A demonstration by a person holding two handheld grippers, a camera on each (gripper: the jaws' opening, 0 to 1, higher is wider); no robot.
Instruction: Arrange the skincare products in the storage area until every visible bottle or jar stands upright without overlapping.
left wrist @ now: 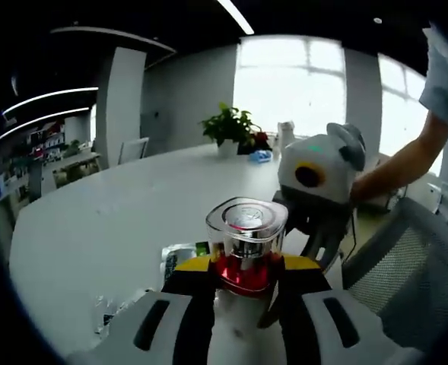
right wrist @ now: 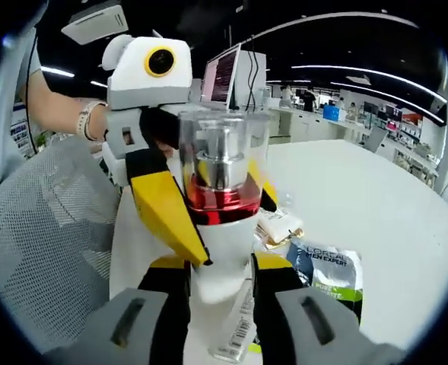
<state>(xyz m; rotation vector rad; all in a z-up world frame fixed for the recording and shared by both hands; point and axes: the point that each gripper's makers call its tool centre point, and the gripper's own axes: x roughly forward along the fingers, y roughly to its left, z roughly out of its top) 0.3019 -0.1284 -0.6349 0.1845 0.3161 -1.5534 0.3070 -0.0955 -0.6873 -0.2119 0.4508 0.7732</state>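
Note:
A skincare bottle [left wrist: 246, 228] with a clear cap, a red neck and a white body is held up above the white table [left wrist: 109, 220]. My left gripper [left wrist: 243, 271] is shut on it at the red neck, its yellow pads on either side. My right gripper [right wrist: 222, 275] is shut on the same bottle [right wrist: 224, 175] lower down, on the white body. In the right gripper view the left gripper [right wrist: 216, 201] reaches in from the left, one yellow finger [right wrist: 166, 213] slanting across the bottle. In the left gripper view the right gripper [left wrist: 311, 228] sits just behind the bottle.
Flat sachets lie on the table below: a L'Oreal packet [right wrist: 326, 266], a smaller one [right wrist: 281, 224], and others [left wrist: 179, 255]. A potted plant [left wrist: 227, 125] and a white bottle [left wrist: 286, 133] stand at the far edge. A mesh chair [left wrist: 406, 266] and a person's arm [left wrist: 406, 163] are close by.

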